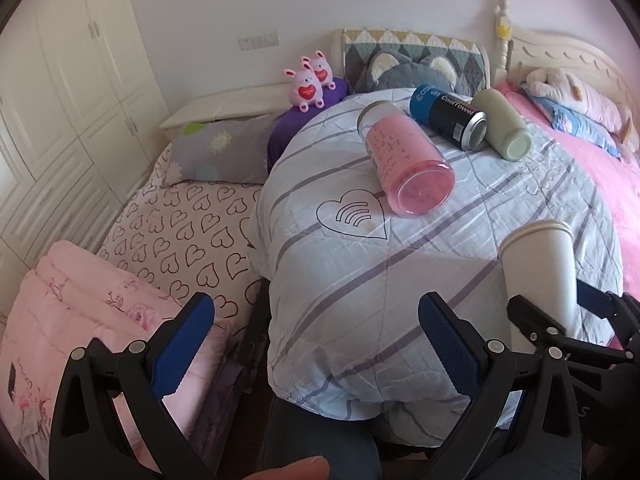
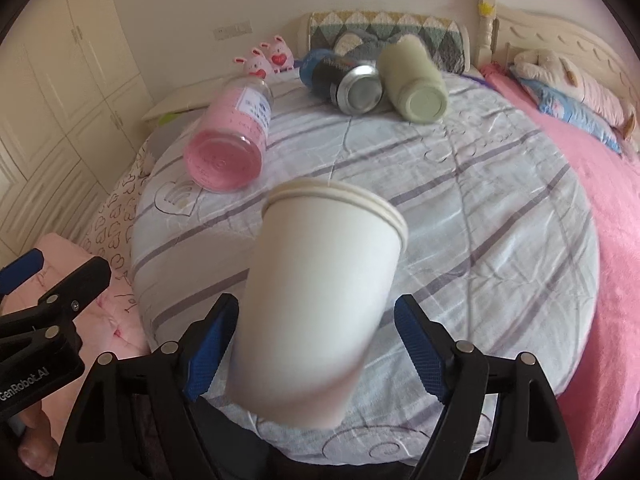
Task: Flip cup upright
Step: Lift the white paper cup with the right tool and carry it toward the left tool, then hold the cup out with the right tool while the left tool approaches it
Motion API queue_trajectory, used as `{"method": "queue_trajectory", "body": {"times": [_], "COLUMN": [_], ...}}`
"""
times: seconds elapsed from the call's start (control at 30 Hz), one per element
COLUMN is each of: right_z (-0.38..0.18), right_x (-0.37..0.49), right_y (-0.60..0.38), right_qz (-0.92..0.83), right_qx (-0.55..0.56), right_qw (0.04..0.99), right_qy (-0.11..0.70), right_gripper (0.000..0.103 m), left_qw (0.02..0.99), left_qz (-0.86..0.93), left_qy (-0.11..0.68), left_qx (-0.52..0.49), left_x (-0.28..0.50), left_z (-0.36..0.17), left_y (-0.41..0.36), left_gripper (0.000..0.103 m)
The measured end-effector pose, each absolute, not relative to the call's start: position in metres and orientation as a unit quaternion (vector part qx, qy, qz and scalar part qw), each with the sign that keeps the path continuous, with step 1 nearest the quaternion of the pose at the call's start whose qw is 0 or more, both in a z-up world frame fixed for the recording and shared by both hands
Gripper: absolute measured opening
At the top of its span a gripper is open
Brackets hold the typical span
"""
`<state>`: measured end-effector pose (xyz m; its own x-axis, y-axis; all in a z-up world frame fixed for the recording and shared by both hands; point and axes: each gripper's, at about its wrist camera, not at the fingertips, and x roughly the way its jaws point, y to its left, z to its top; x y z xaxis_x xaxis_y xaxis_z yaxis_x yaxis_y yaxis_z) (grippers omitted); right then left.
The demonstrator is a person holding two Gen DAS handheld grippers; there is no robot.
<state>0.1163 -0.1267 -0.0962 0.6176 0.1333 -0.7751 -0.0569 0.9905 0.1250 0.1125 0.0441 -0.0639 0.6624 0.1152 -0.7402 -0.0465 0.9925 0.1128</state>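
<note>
Here, right tongs [image 2: 316, 348] around smooth white paper cup [image 2: 320, 304], grip unclear, left tongs [image 1: 316, 336] wide open, empty, over wrinkled striped quilt [image 1: 400, 280].

The words "CoolTowel" are printed in white on the black and blue can [image 1: 448, 116] that lies on the bed, as seen in the left wrist view. "GenRobot.AI" is written on the black body of the left gripper [image 2: 38, 378] in the right wrist view. The print on the pink bottle [image 2: 230, 140] cannot be read.
</note>
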Motion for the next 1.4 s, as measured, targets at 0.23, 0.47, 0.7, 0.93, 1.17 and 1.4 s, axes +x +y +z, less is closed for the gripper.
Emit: {"method": "queue_trajectory", "body": {"times": [0.23,0.47,0.7,0.93,1.17,1.4], "right_z": [-0.063,-0.050,-0.053,-0.056,-0.058,-0.059], "right_x": [0.077,0.043,0.021,0.017,0.014,0.014], "right_y": [-0.140,-0.159,-0.184,-0.197,-0.202,-0.208], "right_qz": [0.052,0.033,0.013,0.007,0.006,0.003], "right_qx": [0.054,0.054,0.073,0.080,0.082,0.084], "right_qw": [0.918,0.925,0.925,0.925,0.926,0.925], "right_qy": [0.390,0.375,0.372,0.371,0.369,0.369], "right_gripper": [0.082,0.082,0.082,0.082,0.082,0.082], "left_qw": [0.917,0.922,0.919,0.918,0.918,0.917], "left_qz": [0.035,0.021,0.004,-0.008,-0.013,-0.015], "left_qy": [0.394,0.382,0.391,0.392,0.390,0.393], "left_qx": [0.047,0.057,0.057,0.068,0.072,0.073], "left_x": [0.090,0.064,0.047,0.041,0.039,0.040], "left_z": [-0.047,-0.035,-0.039,-0.040,-0.038,-0.039], "left_y": [0.032,0.013,-0.006,-0.022,-0.028,-0.032], "left_gripper": [0.103,0.103,0.103,0.103,0.103,0.103]}}
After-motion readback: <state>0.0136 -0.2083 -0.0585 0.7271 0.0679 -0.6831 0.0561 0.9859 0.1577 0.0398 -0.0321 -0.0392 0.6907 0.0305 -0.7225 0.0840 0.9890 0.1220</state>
